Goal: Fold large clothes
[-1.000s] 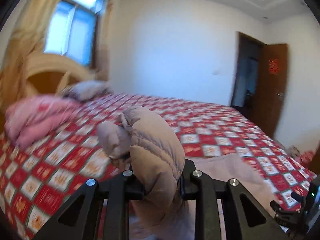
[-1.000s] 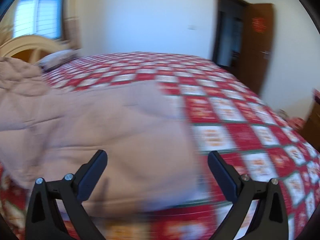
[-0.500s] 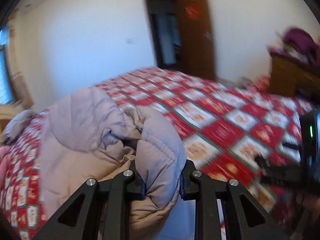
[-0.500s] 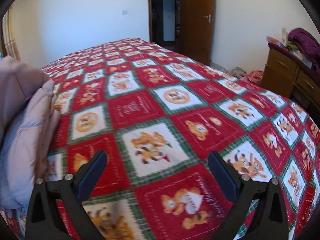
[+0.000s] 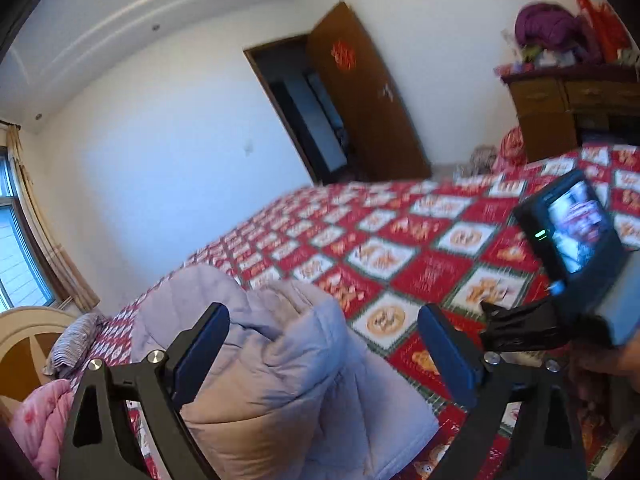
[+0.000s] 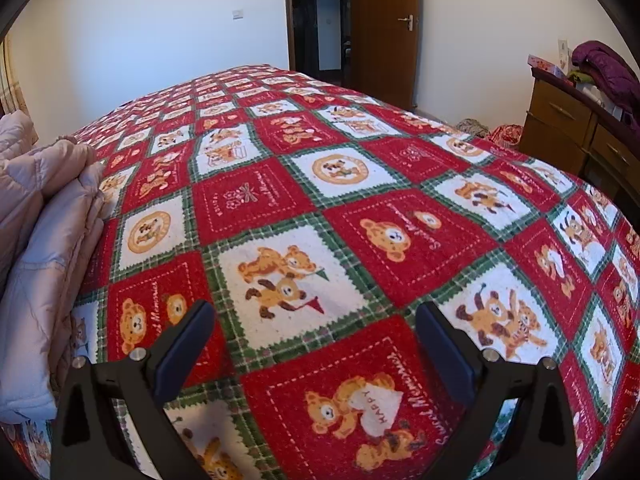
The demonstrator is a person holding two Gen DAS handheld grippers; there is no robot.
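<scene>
A pale pink-grey puffer jacket (image 5: 280,360) lies bunched and folded on the bed, just in front of my left gripper (image 5: 324,344). The left gripper is open, its jaws wide apart on either side of the jacket's top fold, holding nothing. In the right wrist view the same jacket (image 6: 44,240) lies at the far left on the bedspread. My right gripper (image 6: 314,340) is open and empty above the bare bedspread, right of the jacket. The right gripper's camera body (image 5: 576,236) shows in the left wrist view at the right.
A red, white and green checked bedspread (image 6: 360,208) covers the bed. A pink quilt (image 5: 36,424) and a striped pillow (image 5: 72,340) lie by the headboard. A wooden dresser (image 6: 576,132) with purple clothing stands at the right. A brown door (image 6: 384,28) stands open behind.
My left gripper opened and let go of the jacket, which now rests on the bed. The left view tilted and swung right. The right gripper stayed open over the bedspread.
</scene>
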